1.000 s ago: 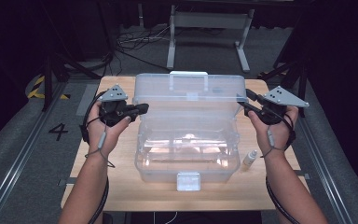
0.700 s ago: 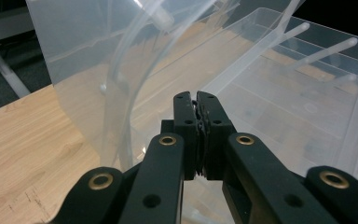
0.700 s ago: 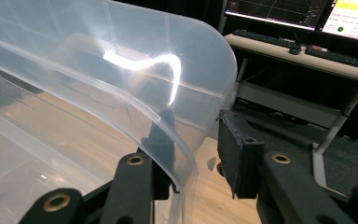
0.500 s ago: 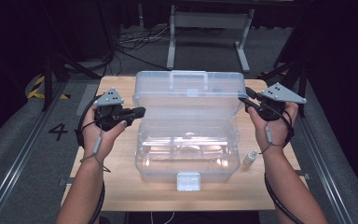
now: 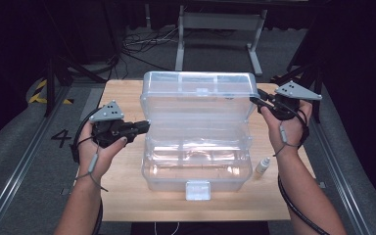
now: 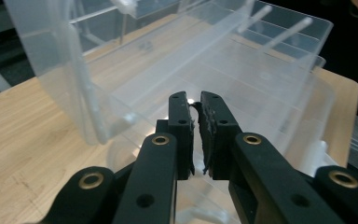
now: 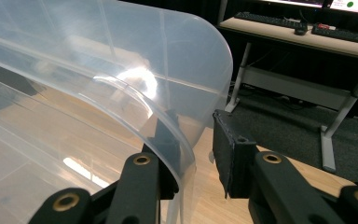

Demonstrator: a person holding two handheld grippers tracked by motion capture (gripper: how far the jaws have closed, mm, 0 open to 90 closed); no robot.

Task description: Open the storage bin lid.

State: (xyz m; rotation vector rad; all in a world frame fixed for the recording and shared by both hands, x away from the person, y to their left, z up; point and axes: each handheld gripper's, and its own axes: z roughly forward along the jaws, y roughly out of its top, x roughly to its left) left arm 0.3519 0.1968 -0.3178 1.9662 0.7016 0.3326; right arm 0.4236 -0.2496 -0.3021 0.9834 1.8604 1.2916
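Nearest the person's edge of the wooden tabletop (image 5: 127,196) stands a clear plastic storage box (image 5: 196,156), its white latch (image 5: 198,190) facing the person and its hinged lid (image 5: 200,100) raised upright at the back. A small white bottle (image 5: 262,167) stands just beside the box's right front corner. At the box's left side the left tongs (image 5: 144,126) point level toward the wall of the box; in the left gripper view their jaws have just been opening to a narrow slit, with nothing between them and the box just ahead. Farther back, at the lid's right edge, the right tongs (image 5: 254,100) straddle the curved lid edge (image 7: 177,140), one jaw behind the plastic and one outside it, jaws closing in though a gap remains on the outer side. Beyond the tabletop, cables (image 5: 142,44) lie on the floor beside a grey metal stand (image 5: 220,29).
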